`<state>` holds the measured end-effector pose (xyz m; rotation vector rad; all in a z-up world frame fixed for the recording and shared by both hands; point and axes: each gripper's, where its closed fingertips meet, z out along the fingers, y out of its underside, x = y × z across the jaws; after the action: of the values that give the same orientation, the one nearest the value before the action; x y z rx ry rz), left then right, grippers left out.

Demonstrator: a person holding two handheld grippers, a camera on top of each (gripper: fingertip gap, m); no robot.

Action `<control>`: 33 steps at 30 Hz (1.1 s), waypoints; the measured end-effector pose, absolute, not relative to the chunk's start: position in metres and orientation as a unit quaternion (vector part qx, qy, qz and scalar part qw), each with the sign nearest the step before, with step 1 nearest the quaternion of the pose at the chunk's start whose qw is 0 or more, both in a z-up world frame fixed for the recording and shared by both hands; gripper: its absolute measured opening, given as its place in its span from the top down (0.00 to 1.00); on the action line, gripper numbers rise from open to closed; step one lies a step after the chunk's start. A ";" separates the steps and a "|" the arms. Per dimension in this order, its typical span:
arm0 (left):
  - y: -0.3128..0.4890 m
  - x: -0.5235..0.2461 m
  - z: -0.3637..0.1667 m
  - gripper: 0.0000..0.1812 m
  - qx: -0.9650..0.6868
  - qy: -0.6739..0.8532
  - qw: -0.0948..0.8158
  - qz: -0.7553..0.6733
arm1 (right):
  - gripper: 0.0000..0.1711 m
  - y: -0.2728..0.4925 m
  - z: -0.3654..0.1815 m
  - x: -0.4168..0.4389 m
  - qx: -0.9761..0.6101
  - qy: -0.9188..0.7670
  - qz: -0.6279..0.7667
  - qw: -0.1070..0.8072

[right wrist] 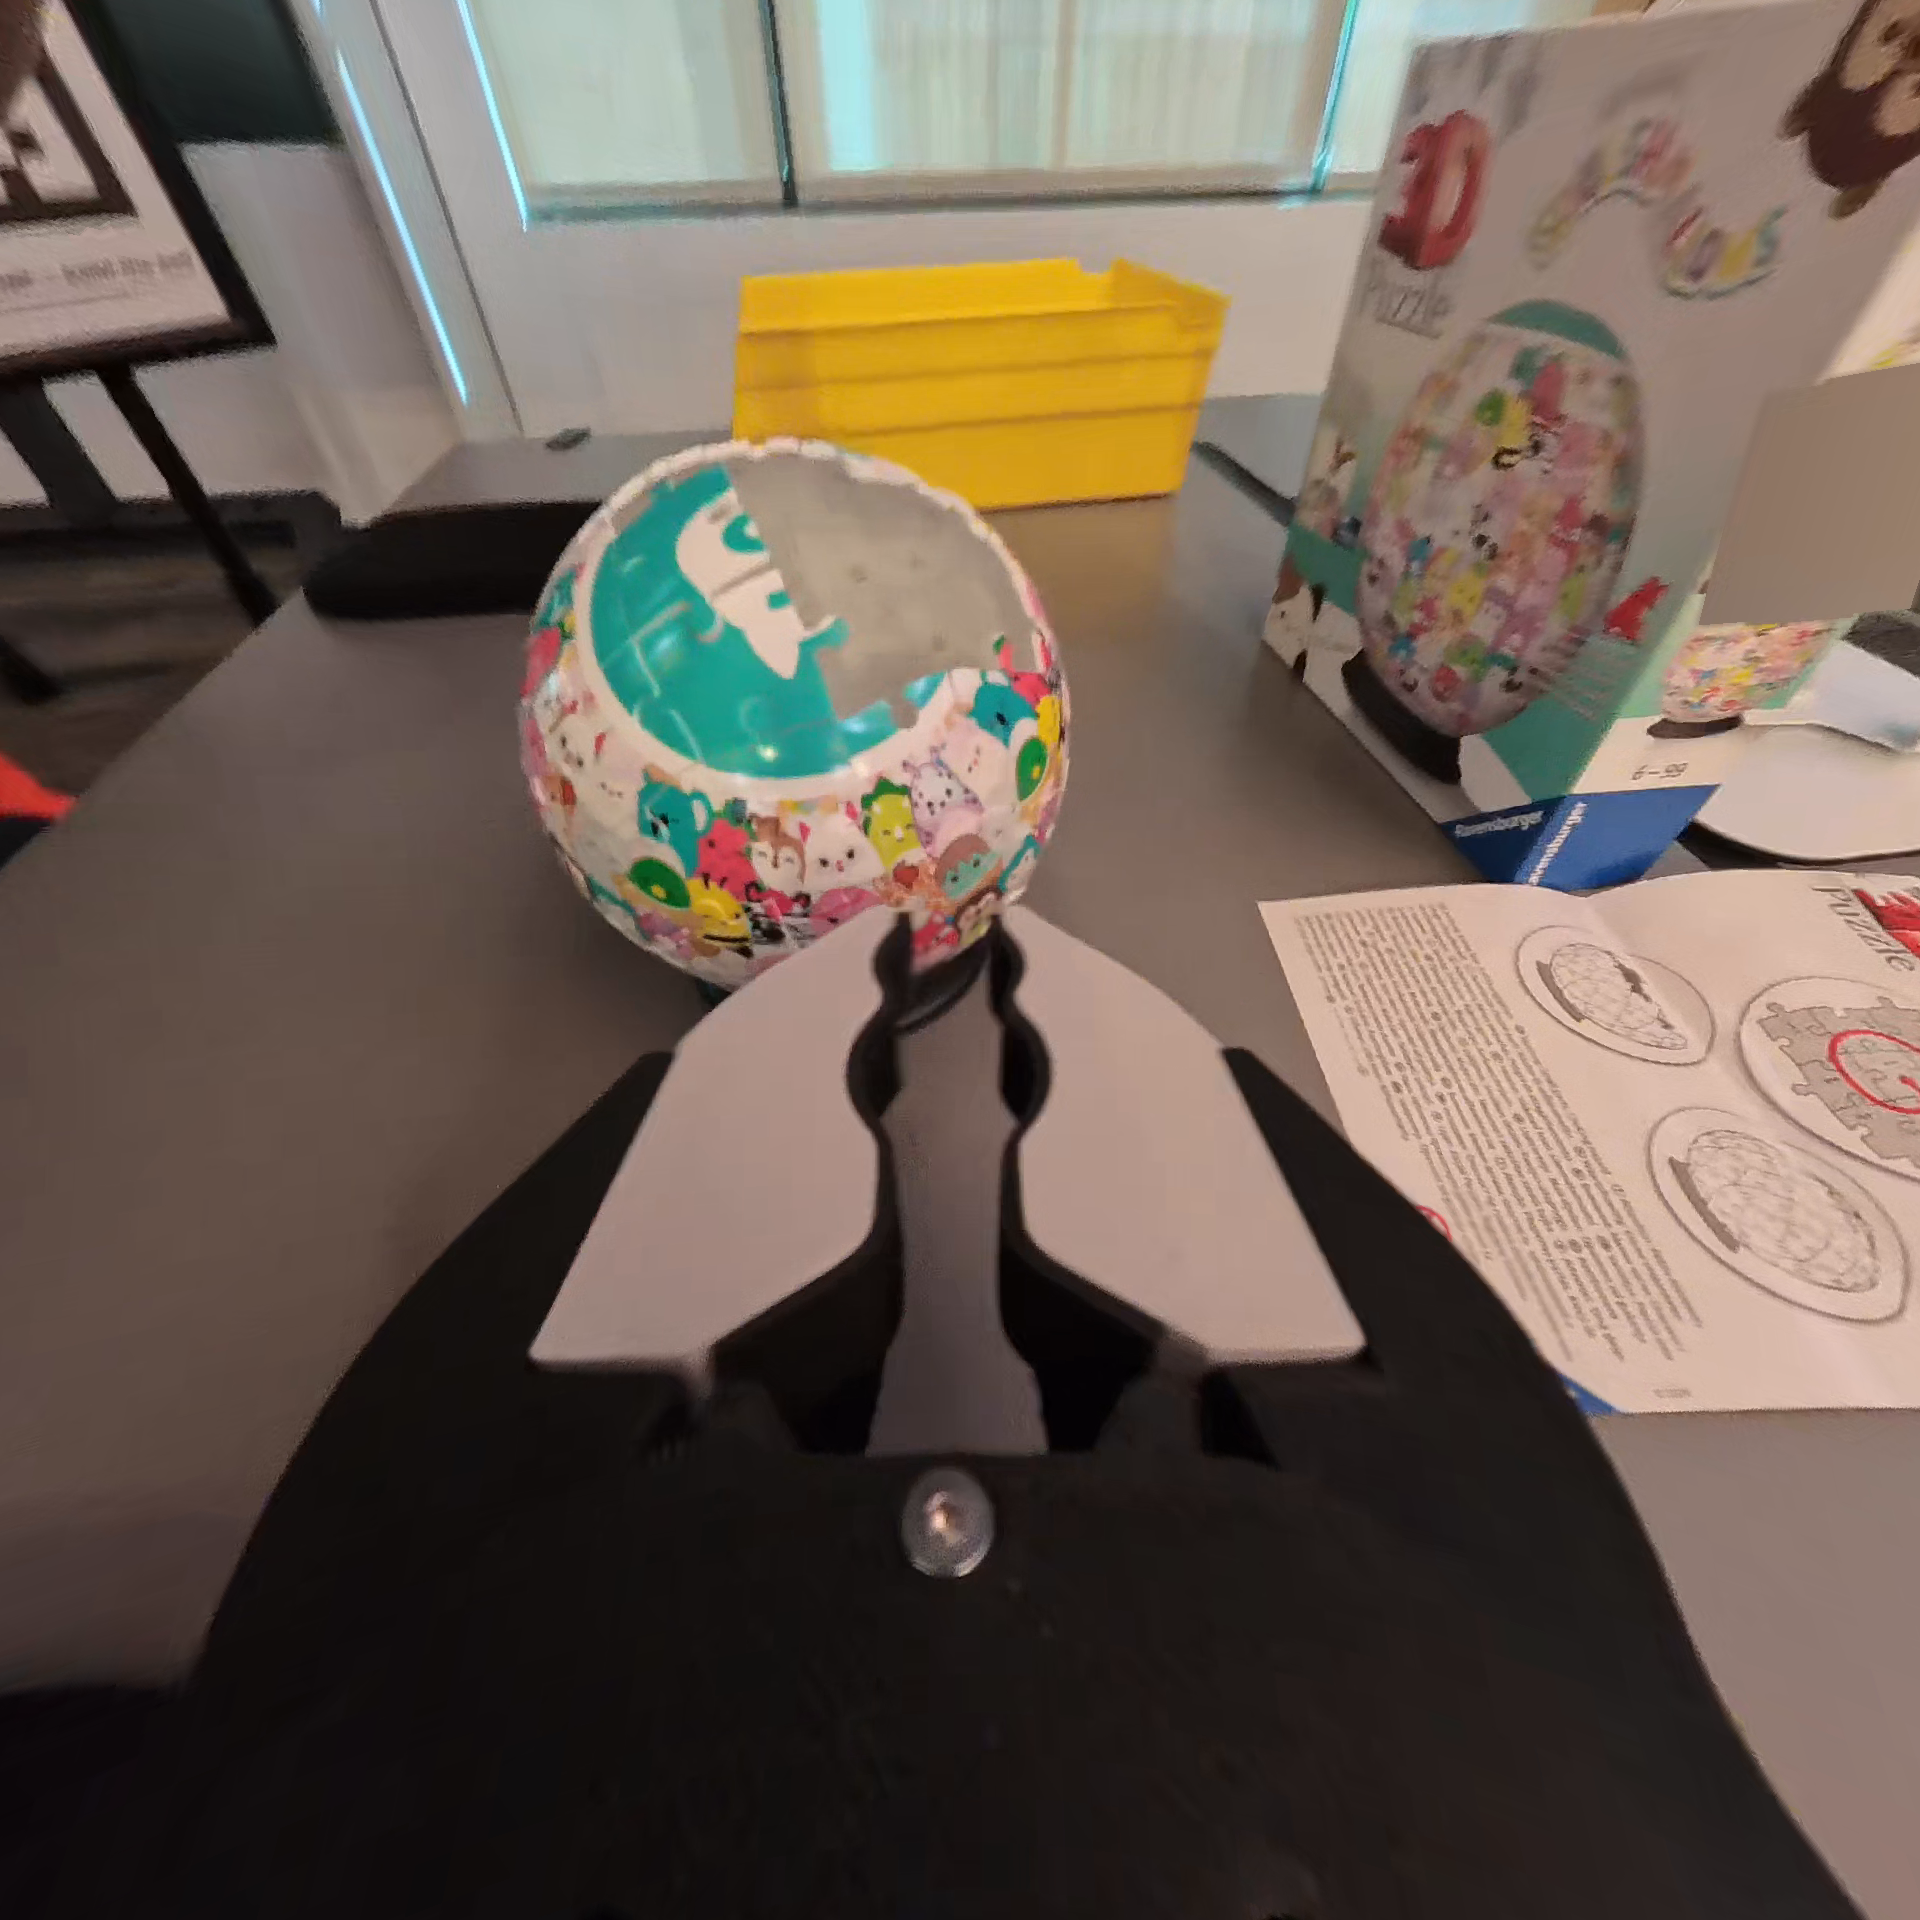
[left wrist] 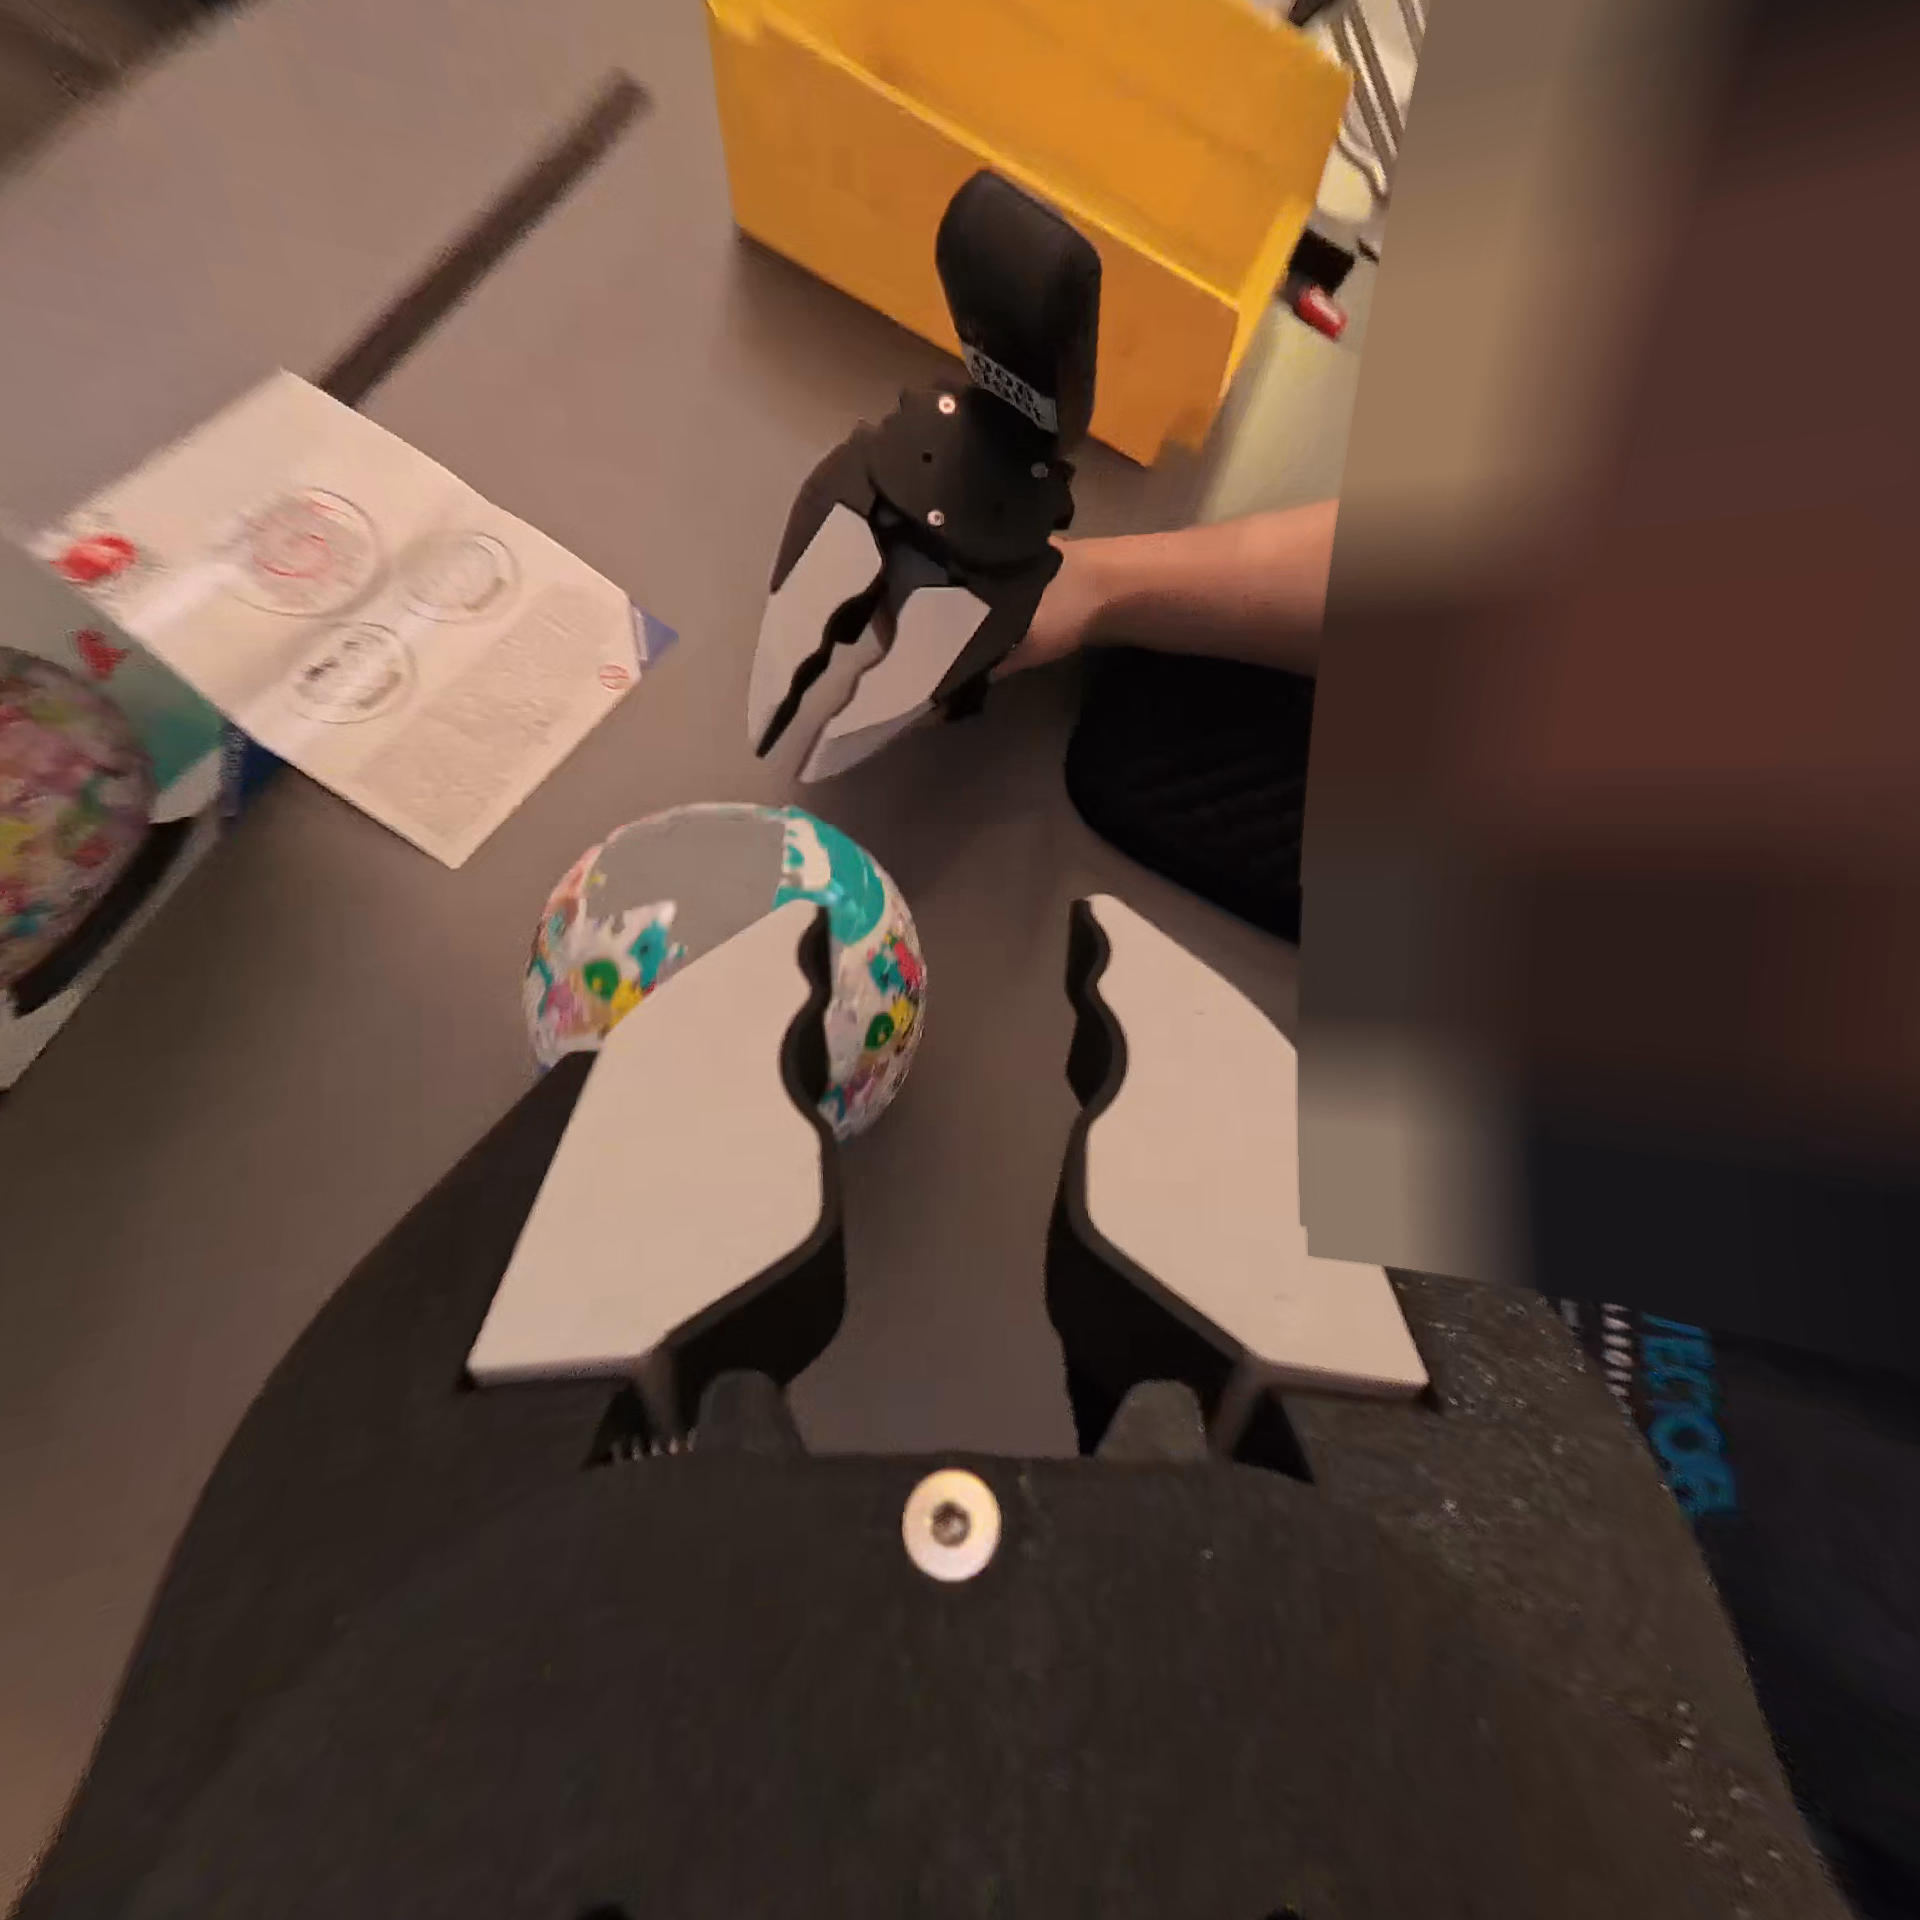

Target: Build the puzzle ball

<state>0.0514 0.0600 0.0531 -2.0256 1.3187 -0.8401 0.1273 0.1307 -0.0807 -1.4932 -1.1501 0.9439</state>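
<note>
On the grey table (right wrist: 312,935), left to right in the right wrist view:
Puzzle ball (right wrist: 795,717): left of centre, upright on a dark stand; colourful cartoon-printed shell, teal cap partly fitted, a jagged gap open at the top right showing the grey inside.
Right gripper (right wrist: 943,940): low in front of the ball, tips near its base; jaws nearly together with a narrow slot between, nothing held.
Yellow bins (right wrist: 966,384): stacked behind the ball, at the far edge.
Puzzle box (right wrist: 1558,468): standing upright to the right, well apart from the ball.
Instruction sheet (right wrist: 1600,1143): lying flat in front of the box.
Left gripper (left wrist: 945,925), in the left wrist view: jaws wide apart, empty; left finger (left wrist: 675,1143) overlapping the ball in the picture, contact not clear.
</note>
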 end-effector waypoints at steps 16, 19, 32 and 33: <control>0.041 0.026 -0.060 0.54 -0.764 0.401 0.405 -0.304 | 0.39 0.122 -0.105 0.085 -0.558 -0.606 0.419 0.381; 0.043 0.031 -0.066 0.51 -0.769 0.401 0.406 -0.288 | 0.39 0.116 -0.107 0.086 -0.560 -0.609 0.413 0.381; 0.070 0.025 -0.067 0.46 -0.755 0.416 0.425 -0.274 | 0.39 0.096 -0.108 0.088 -0.651 -0.536 0.376 0.385; 0.074 0.025 -0.067 0.46 -0.753 0.421 0.424 -0.276 | 0.39 0.093 -0.108 0.089 -0.656 -0.533 0.370 0.386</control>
<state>0.0251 0.0735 -0.0667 -1.8842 1.0531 -0.6906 0.0887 0.0931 -0.1080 -1.6704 -1.3569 0.9409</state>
